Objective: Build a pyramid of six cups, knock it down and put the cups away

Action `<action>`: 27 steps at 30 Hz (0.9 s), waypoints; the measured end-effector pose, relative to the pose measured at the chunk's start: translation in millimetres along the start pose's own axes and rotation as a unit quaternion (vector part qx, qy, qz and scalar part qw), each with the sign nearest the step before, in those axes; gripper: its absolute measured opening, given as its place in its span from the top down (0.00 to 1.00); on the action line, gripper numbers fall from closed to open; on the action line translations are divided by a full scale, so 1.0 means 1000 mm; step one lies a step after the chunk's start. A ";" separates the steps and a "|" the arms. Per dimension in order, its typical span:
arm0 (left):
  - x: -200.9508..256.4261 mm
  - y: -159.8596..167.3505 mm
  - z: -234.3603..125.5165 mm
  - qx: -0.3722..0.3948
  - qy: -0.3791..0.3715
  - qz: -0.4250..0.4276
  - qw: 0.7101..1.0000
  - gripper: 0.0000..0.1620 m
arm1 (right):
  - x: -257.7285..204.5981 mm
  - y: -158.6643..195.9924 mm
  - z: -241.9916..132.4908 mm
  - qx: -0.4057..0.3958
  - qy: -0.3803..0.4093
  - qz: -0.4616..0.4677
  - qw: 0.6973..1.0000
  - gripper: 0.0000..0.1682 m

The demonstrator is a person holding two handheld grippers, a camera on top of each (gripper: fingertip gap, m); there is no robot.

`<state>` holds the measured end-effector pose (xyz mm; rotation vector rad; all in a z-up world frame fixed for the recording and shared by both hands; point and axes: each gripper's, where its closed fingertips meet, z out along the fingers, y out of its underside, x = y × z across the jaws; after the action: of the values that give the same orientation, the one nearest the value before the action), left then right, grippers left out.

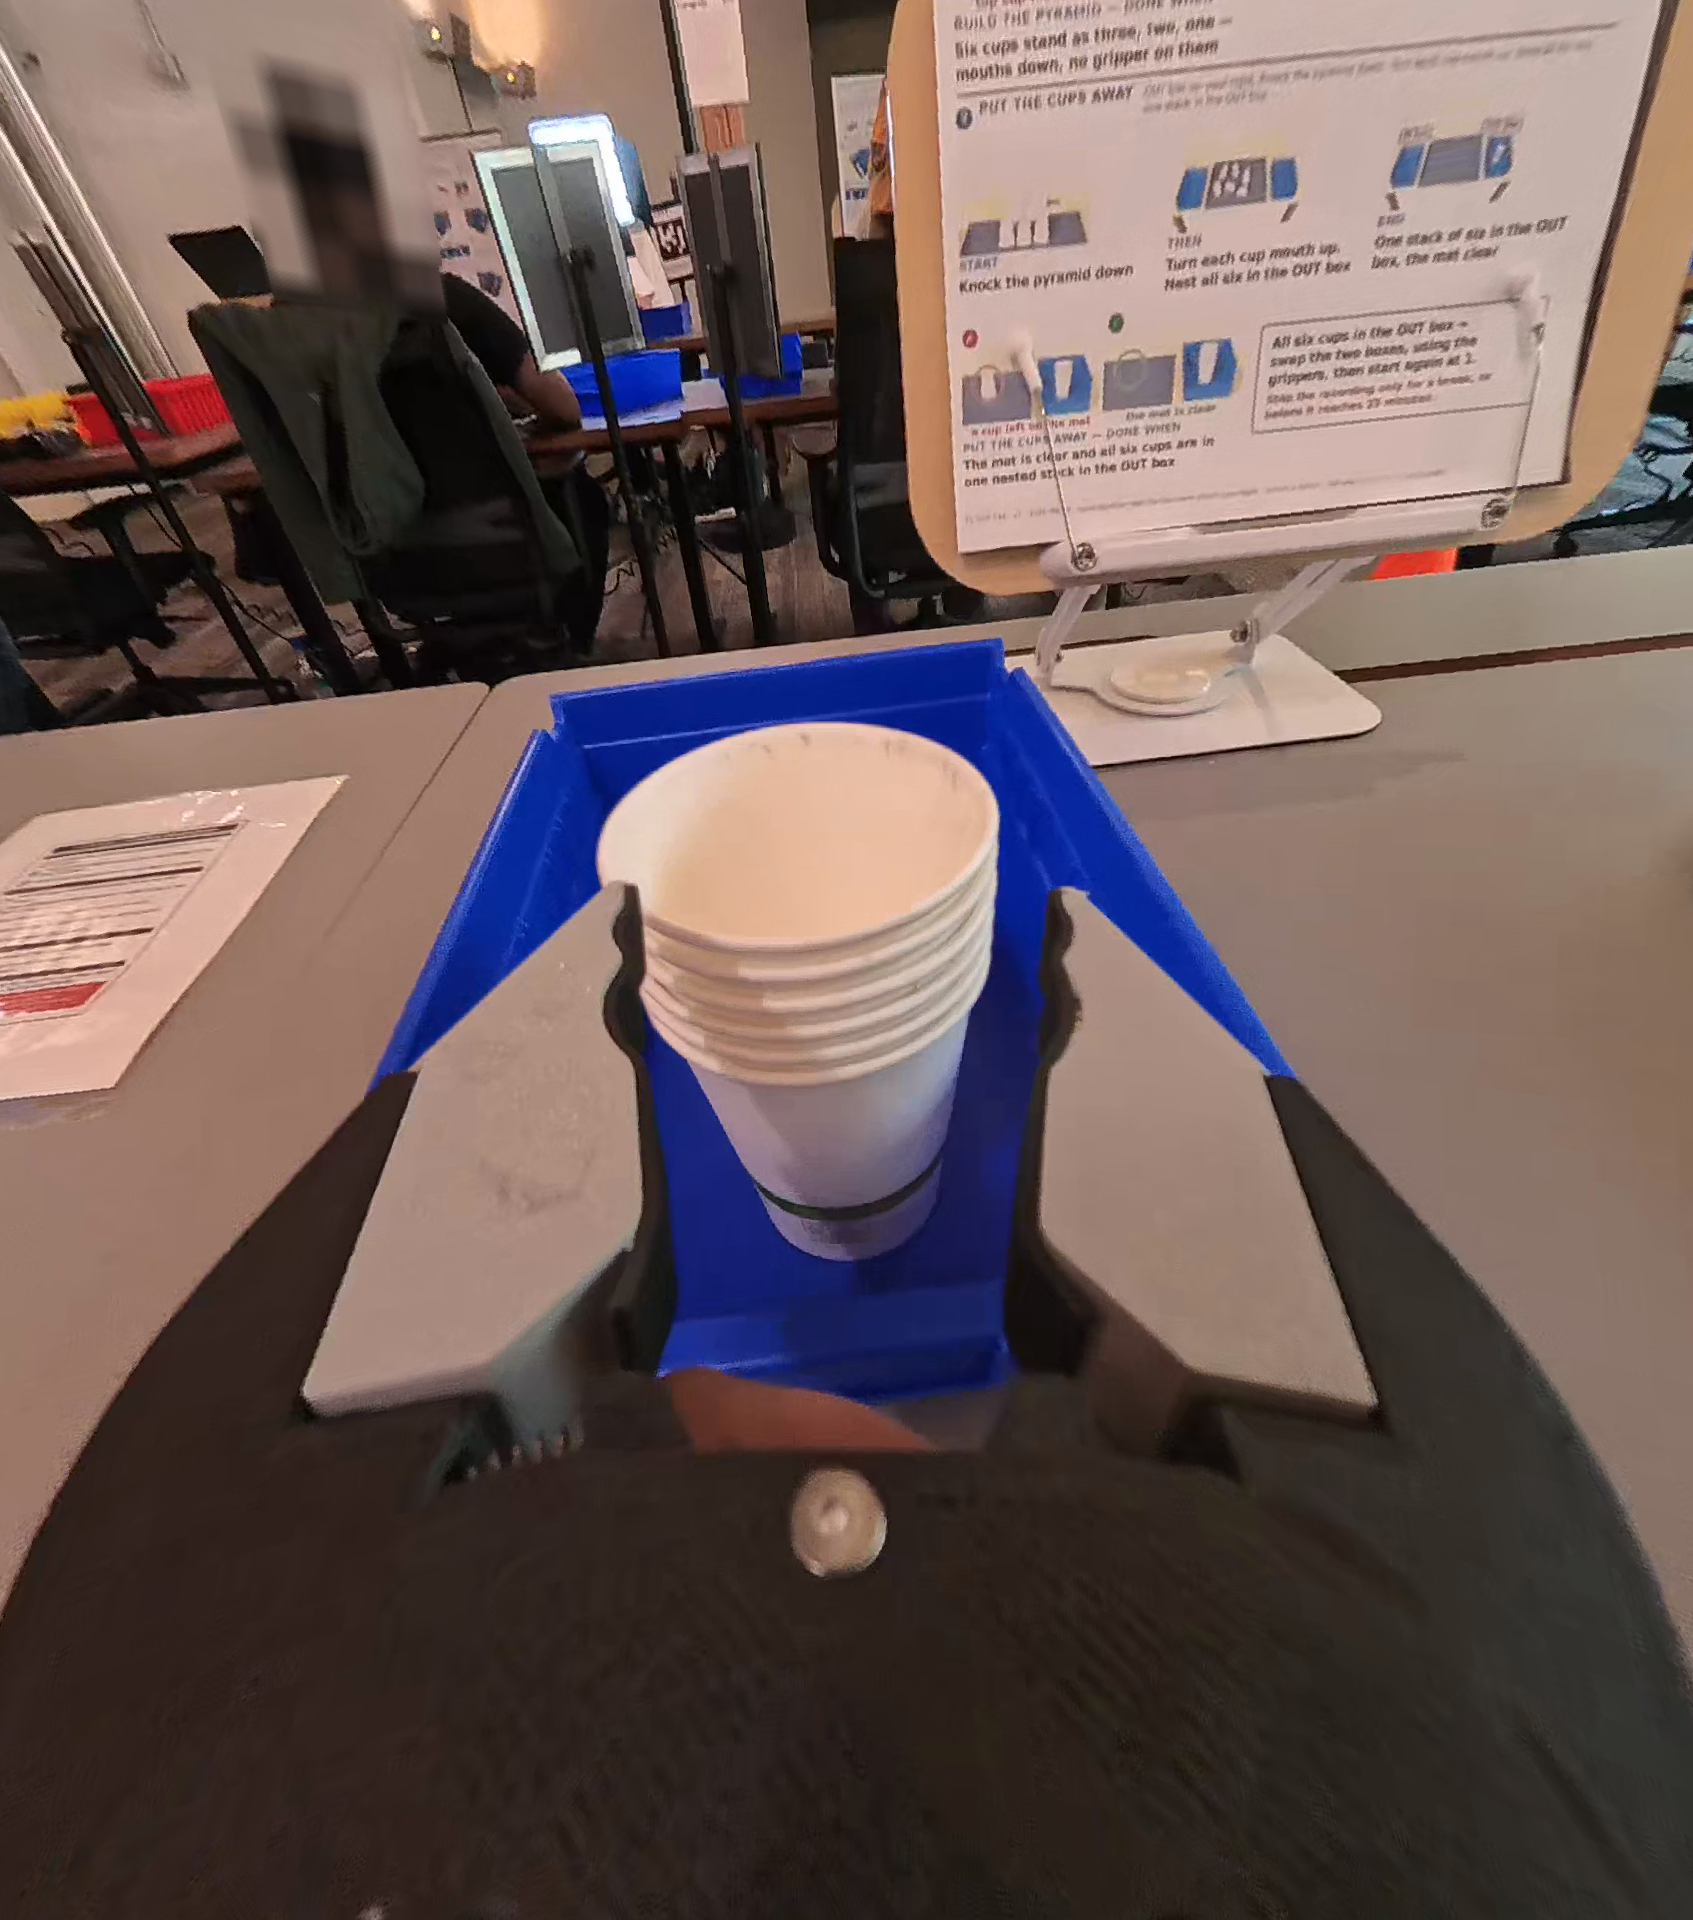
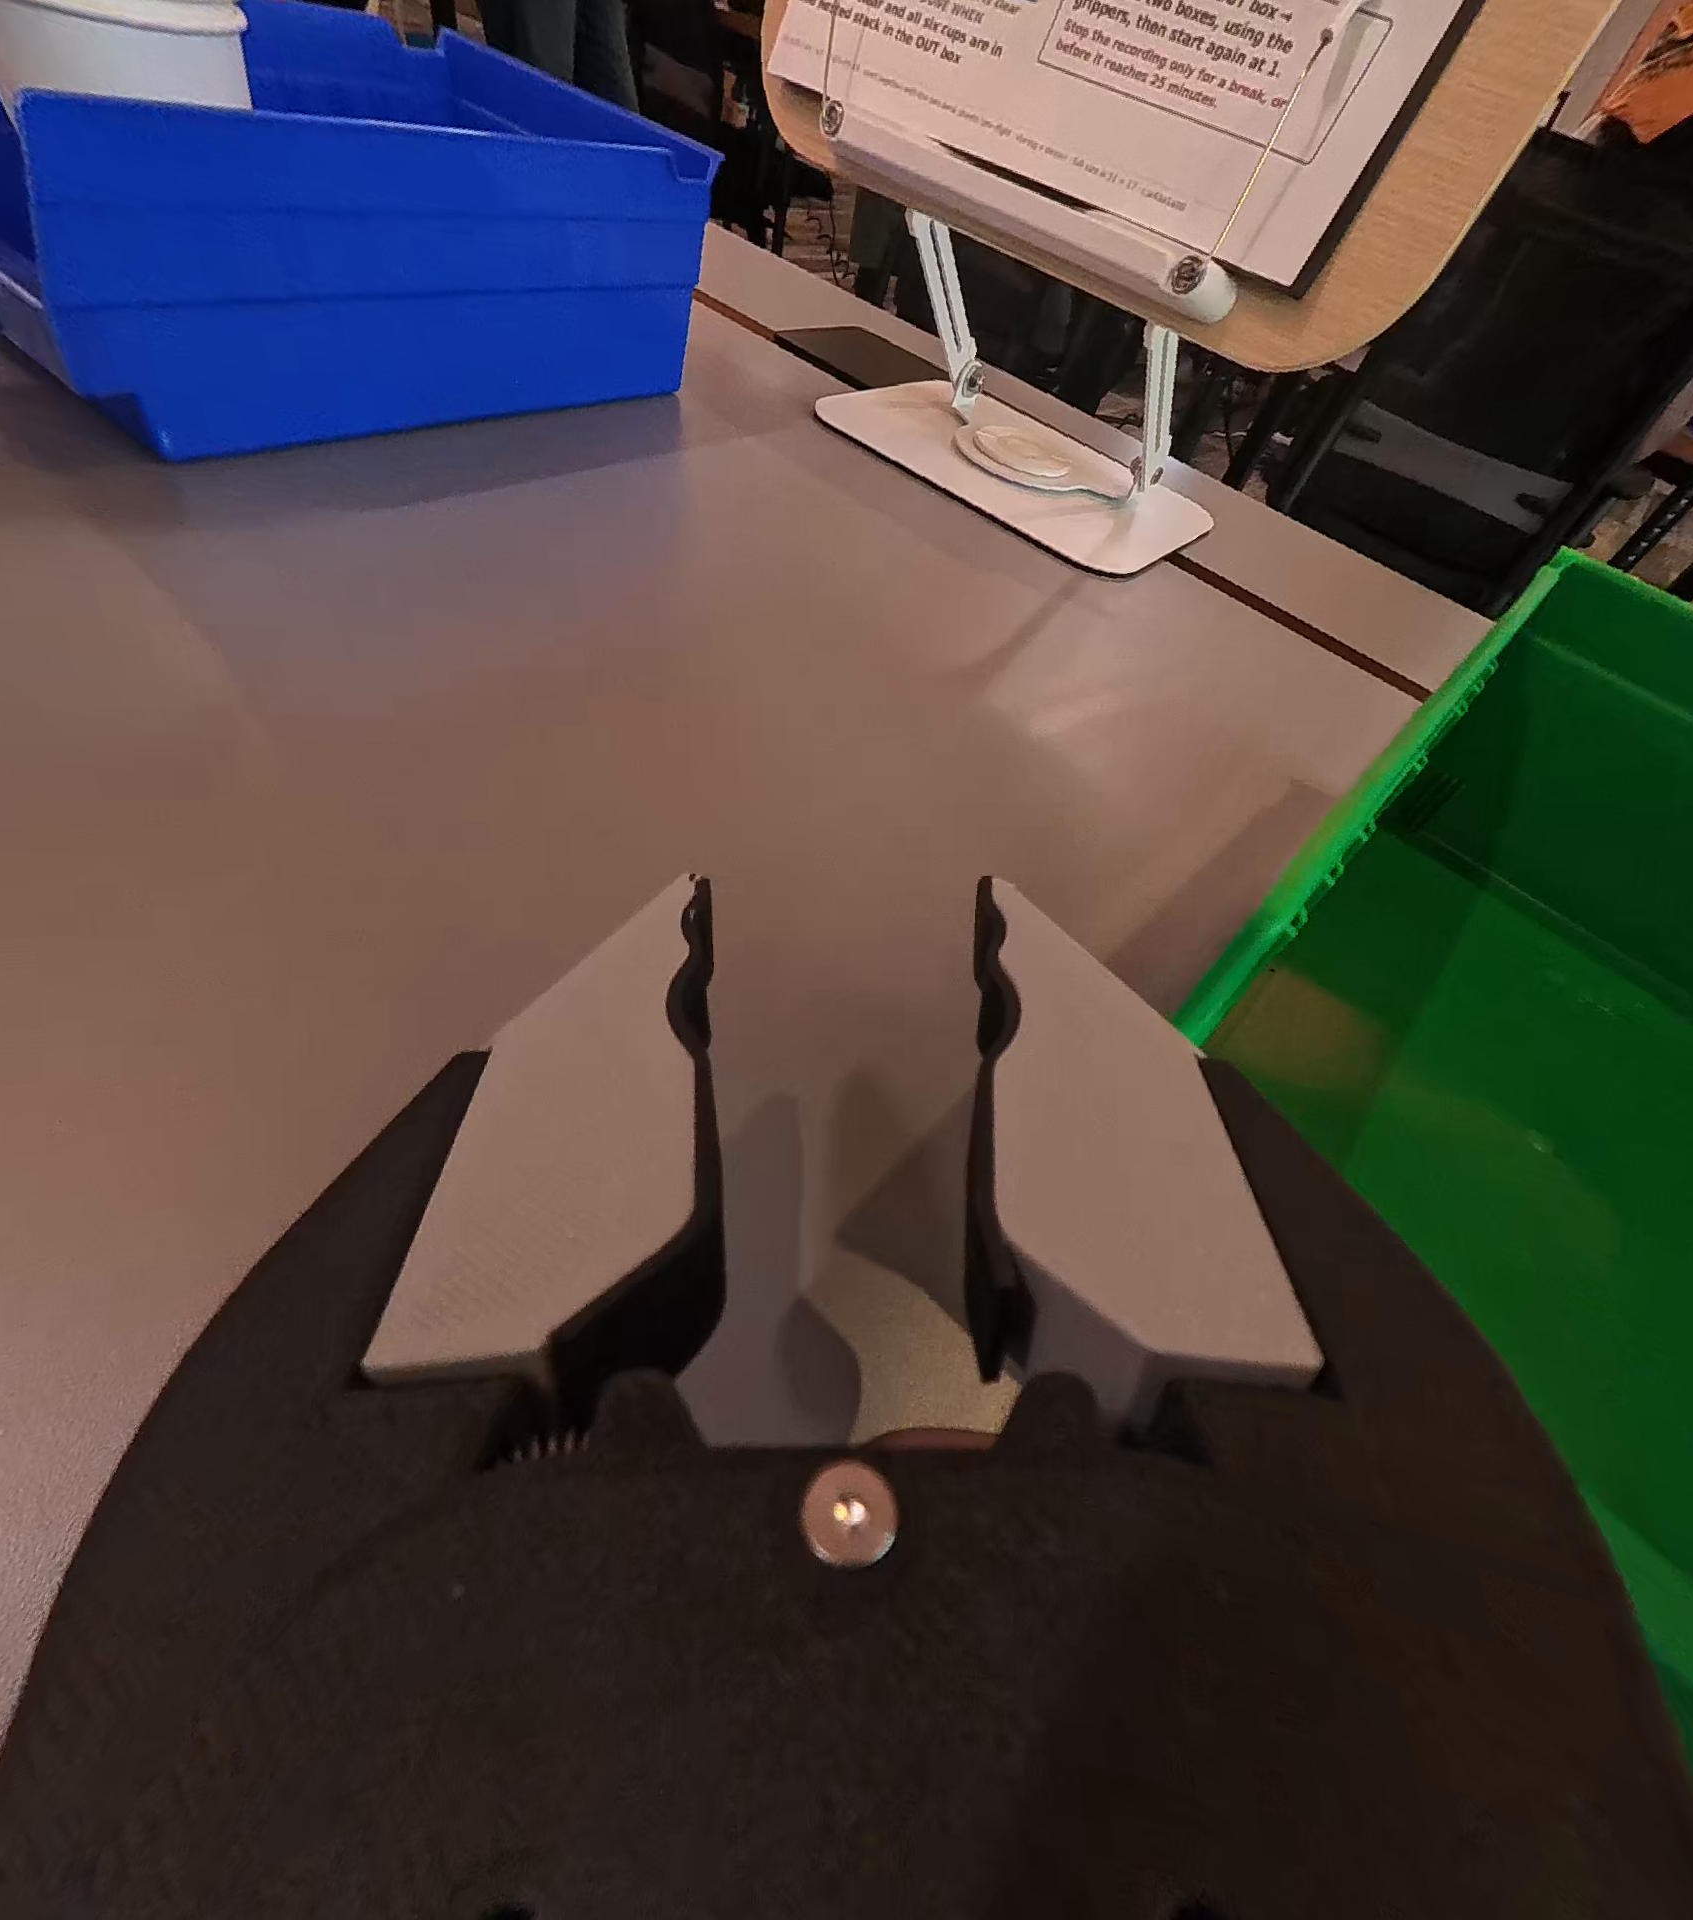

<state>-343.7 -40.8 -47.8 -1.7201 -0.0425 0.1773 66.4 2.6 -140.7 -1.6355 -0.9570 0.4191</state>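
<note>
The nested stack of paper cups (image 1: 806, 977) stands mouth up in the blue bin (image 1: 1112, 831) near the bench's far edge. The left gripper (image 1: 837, 914) straddles its rims, jaws apart, likely for unstacking. The right gripper (image 2: 842, 914) waits, jaws apart and empty, beside the green bin (image 2: 1548, 1039).

Each handheld gripper, the left gripper (image 1: 837, 914) and the right gripper (image 2: 842, 904), has a broad matte-black, textured body that widens toward the camera. One round silver screw sits at its centre. From it reach two pale grey, wedge-shaped plastic fingers (image 1: 499, 1174) lined with wavy black inner pads (image 2: 696, 977), with small rack teeth at the left finger's base.
</note>
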 end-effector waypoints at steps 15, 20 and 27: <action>-0.007 0.053 0.036 -0.060 -0.012 -0.010 0.998 0.46 | -0.004 0.002 0.002 -0.007 -0.004 -0.012 1.000 0.71; -0.008 0.043 0.030 -0.057 -0.008 -0.022 0.998 0.49 | -0.005 0.003 0.003 -0.012 -0.005 -0.018 1.000 0.71; -0.012 0.002 0.003 0.009 -0.014 -0.021 1.000 0.52 | -0.008 0.004 0.004 -0.017 -0.003 -0.034 0.999 0.71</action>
<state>-356.4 -39.5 -48.7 -1.6975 -0.0979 0.1712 60.3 -1.5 -147.6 -1.6280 -1.0277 0.3633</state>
